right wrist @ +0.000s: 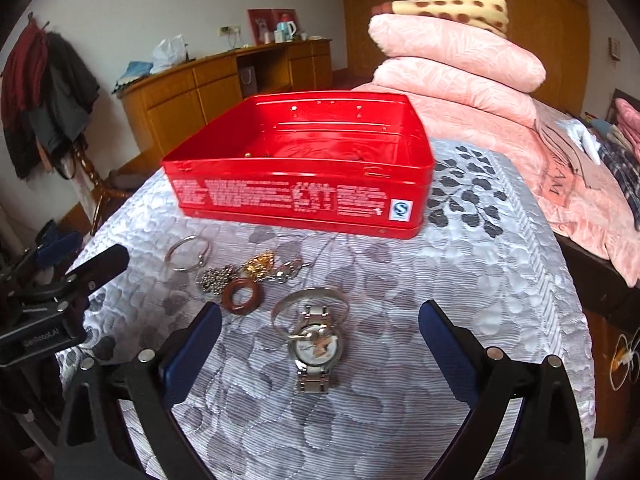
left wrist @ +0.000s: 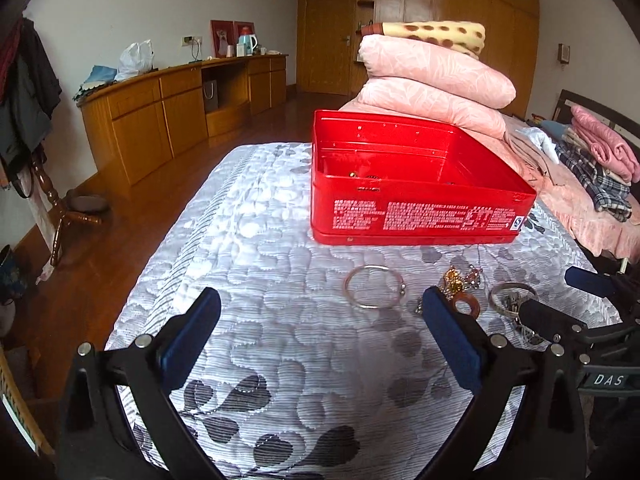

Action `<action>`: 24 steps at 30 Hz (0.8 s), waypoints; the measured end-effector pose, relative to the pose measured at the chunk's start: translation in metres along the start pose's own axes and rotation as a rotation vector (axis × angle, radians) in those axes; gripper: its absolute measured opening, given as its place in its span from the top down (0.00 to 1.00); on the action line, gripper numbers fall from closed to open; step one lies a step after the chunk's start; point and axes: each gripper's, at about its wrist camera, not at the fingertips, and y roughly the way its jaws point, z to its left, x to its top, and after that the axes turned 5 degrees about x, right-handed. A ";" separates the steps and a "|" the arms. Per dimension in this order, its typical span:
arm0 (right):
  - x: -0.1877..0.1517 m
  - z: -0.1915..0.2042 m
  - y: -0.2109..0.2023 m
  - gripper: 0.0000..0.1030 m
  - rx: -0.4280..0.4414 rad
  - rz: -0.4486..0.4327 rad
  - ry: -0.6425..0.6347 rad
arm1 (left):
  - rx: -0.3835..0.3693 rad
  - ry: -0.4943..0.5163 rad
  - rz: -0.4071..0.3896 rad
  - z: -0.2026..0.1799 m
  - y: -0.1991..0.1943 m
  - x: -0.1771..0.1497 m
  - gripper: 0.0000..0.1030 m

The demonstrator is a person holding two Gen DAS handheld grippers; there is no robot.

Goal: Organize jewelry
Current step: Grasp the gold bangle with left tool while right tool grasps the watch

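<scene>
A: What is the biggest thing here?

B: The grey quilted cover (right wrist: 460, 280), which carries everything. On it, at the far side, stands the open red tin box (right wrist: 304, 184). A few small pieces seem to lie inside it already, but they are too small to name.

A: And the jewelry that remains?

B: It lies on the cover in front of the box. Nearest to the right gripper (right wrist: 320, 344) is the silver watch (right wrist: 316, 350), lying flat, with a silver cuff bangle (right wrist: 310, 298) touching its upper end. Left of these is a brown ring (right wrist: 240, 298), then a beaded piece (right wrist: 218, 278) and a gold tangle with a thin chain (right wrist: 260, 266), and farthest left a thin round bangle (right wrist: 188, 254).

A: How are the jaws standing?

B: Both pairs are wide apart and hold nothing. The left gripper (left wrist: 320, 332) hovers near the thin bangle.

A: So what is the step in hand?

B: I judge it is picking the watch, because it sits between the right fingers. It is better to close across the narrow band, not the round case, which could slip. The cuff touches the watch, so lift slowly, or it may be dragged along. Then carry it over the box wall and open low, so that it does not bounce.
</scene>
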 end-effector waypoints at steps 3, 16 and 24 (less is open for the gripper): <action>0.000 0.003 0.006 0.07 -0.014 0.015 -0.018 | -0.003 -0.024 0.028 0.005 0.006 -0.001 0.05; -0.002 -0.004 0.033 0.33 -0.021 0.122 0.002 | -0.016 -0.038 0.080 0.007 0.015 -0.003 0.05; 0.001 -0.001 0.038 0.38 -0.029 0.130 -0.012 | -0.015 -0.016 0.093 0.002 0.019 -0.003 0.05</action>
